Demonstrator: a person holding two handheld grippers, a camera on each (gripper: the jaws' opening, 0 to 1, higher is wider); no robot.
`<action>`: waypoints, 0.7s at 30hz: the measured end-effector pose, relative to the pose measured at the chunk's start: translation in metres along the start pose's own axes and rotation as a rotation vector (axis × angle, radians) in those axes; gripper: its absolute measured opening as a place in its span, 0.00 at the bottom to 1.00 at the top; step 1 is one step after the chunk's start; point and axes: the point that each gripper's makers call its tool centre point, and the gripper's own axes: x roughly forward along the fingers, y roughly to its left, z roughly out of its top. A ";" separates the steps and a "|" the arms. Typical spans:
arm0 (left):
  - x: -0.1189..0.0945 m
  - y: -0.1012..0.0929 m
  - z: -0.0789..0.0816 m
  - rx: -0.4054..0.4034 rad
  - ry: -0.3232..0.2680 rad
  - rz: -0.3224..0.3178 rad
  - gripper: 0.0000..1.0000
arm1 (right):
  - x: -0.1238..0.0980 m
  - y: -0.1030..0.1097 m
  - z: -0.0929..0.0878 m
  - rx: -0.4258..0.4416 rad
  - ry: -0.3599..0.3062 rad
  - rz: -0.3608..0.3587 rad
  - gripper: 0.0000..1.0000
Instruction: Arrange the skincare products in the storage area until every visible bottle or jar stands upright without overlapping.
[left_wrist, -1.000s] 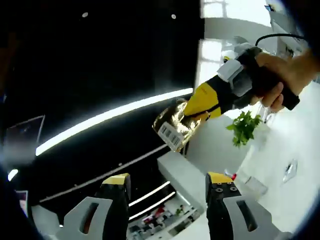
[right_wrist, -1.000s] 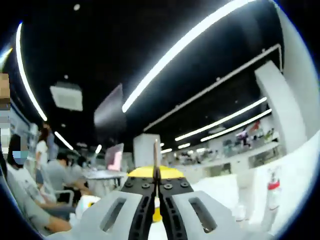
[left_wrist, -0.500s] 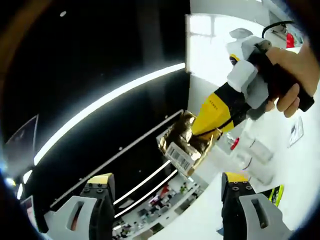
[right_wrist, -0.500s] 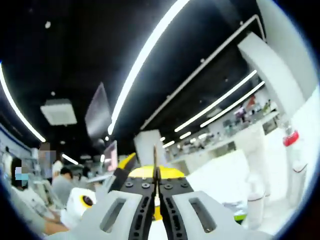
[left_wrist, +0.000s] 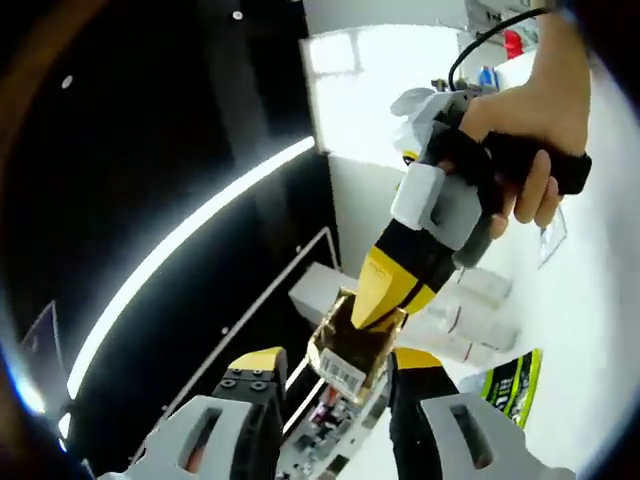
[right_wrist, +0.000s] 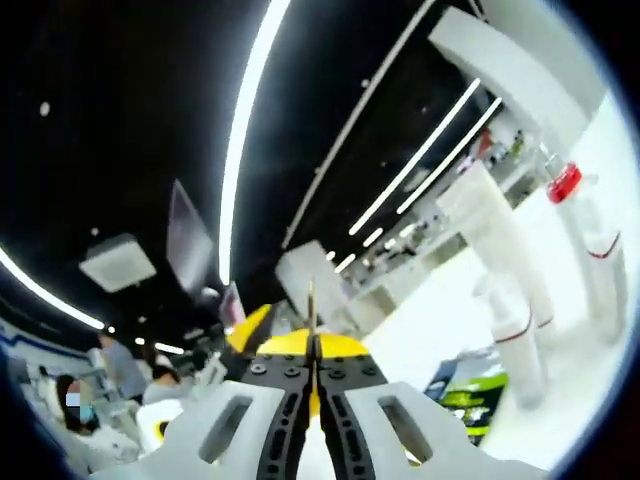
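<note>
**Gold sachet pinched in the right gripper, held over the left gripper's jaws**

Nearest the camera in the left gripper view, the left gripper (left_wrist: 330, 385) has its yellow-tipped jaws spread, holding nothing. Just above the gap between them hangs a crinkled gold foil sachet (left_wrist: 345, 350) with a white barcode label at its lower edge; the printing on the label is too small to read. It is clamped by the black-and-yellow tips of the right gripper (left_wrist: 385, 300), which reaches in from the upper right, gripped by a person's hand (left_wrist: 520, 120).

Beyond and to the right, on a white surface (left_wrist: 590, 330), lie white tubes (left_wrist: 470, 325) with a thin red band, and beside them a green and black pack (left_wrist: 510, 375) whose white lettering I cannot make out.

Closest in the right gripper view, the right gripper's jaws are pressed together on a thin edge of the sachet (right_wrist: 311, 300). Farther right stand a white pump bottle (right_wrist: 515, 340), a tall white tube (right_wrist: 505, 245) and a white bottle with a red cap (right_wrist: 585, 235); the green pack (right_wrist: 470, 400) lies near them.
</note>
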 end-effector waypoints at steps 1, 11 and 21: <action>0.000 0.000 0.001 0.010 0.003 -0.005 0.25 | 0.000 0.001 0.001 0.009 -0.002 0.005 0.00; -0.003 -0.014 -0.002 0.150 0.053 -0.046 0.02 | 0.000 -0.005 -0.005 -0.013 0.029 -0.015 0.02; -0.003 -0.010 -0.021 -0.152 0.135 -0.094 0.00 | 0.004 0.000 -0.007 -0.190 -0.003 0.012 0.11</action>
